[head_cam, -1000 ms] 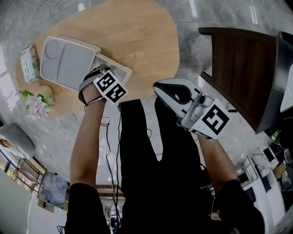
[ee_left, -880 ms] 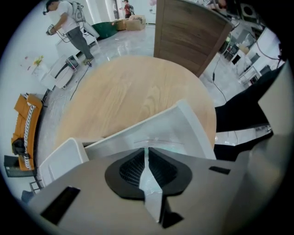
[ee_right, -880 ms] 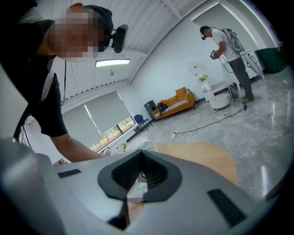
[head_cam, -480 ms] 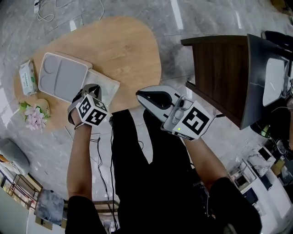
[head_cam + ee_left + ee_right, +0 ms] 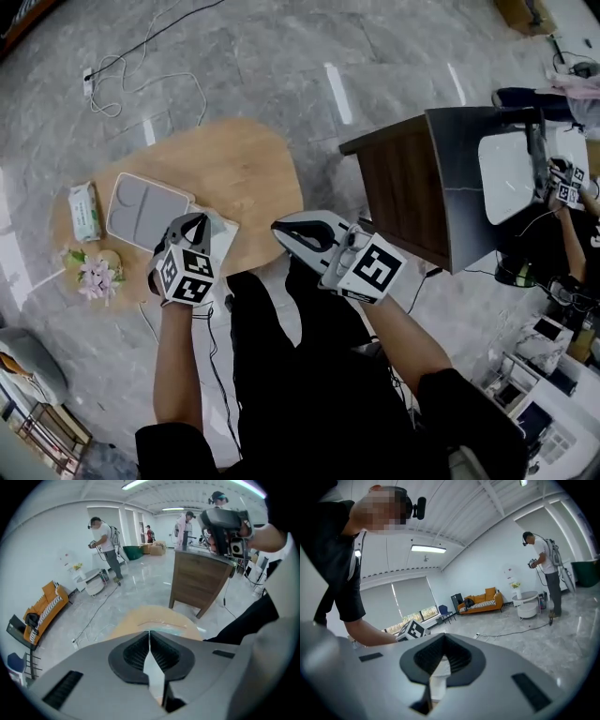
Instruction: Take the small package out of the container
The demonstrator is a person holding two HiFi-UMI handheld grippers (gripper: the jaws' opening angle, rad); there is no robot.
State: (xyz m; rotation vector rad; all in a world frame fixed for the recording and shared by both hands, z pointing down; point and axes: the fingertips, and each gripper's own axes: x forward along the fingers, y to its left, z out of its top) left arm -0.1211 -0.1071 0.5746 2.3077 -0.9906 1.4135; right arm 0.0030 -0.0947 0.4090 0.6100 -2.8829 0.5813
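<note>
A small green-and-white package [image 5: 84,211] lies flat on the oval wooden table [image 5: 248,169], just left of a grey two-part container tray [image 5: 148,210]. A pale open box [image 5: 223,232] sits at the tray's near right corner. My left gripper [image 5: 197,219] hovers by that box at the table's near edge, jaws shut with nothing between them [image 5: 149,632]. My right gripper [image 5: 278,226] is off the table's right end, above the person's lap, also shut and empty [image 5: 444,637].
A bunch of pale flowers [image 5: 95,277] lies at the table's near left end. A dark wooden cabinet [image 5: 422,192] stands to the right. A cable [image 5: 141,66] trails over the marble floor beyond the table. Other people [image 5: 105,541] stand farther off.
The head view has risen and pulled back, so the table looks smaller and farther. Both grippers have drawn back from the container toward the person's body.
</note>
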